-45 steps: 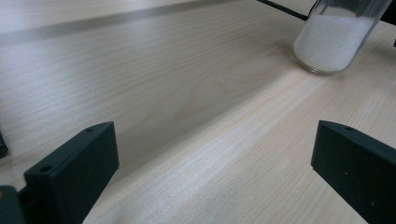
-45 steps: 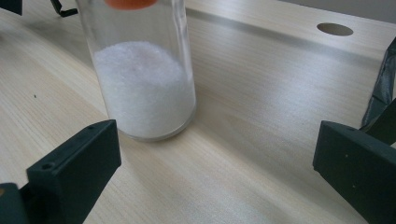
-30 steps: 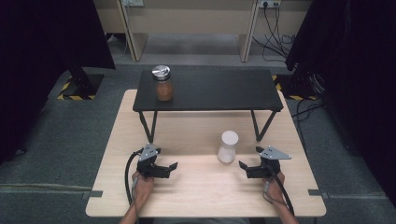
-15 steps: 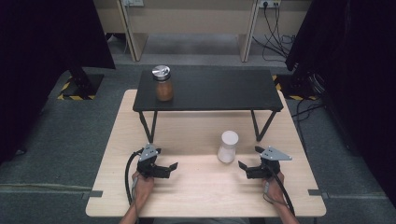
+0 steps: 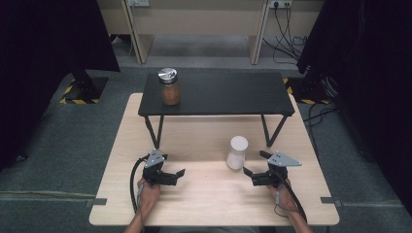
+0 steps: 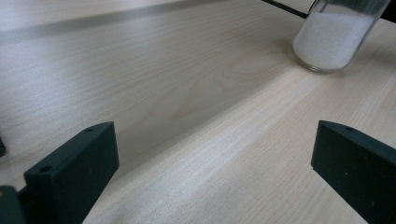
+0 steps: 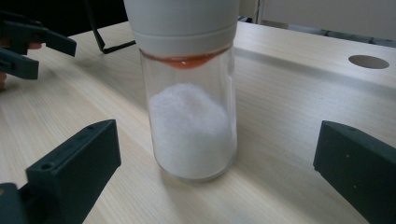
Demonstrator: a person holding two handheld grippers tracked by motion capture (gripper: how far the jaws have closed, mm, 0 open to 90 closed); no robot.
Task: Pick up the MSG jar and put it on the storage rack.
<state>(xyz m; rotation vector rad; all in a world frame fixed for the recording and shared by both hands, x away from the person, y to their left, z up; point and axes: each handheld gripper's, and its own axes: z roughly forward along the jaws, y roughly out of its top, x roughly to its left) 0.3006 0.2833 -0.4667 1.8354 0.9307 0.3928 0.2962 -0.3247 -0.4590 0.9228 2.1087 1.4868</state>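
The right gripper (image 5: 253, 171) has its fingers (image 7: 74, 172) spread wide, holding nothing. A jar (image 7: 191, 93) of white powder with a white cap stands upright on the wooden table (image 5: 214, 194), just ahead of those fingers and roughly centred between them, not touching either. The left gripper (image 5: 176, 175) is also wide open and bare; from its fingers (image 6: 70, 172) the jar (image 6: 334, 35) stands well ahead and off to the right.
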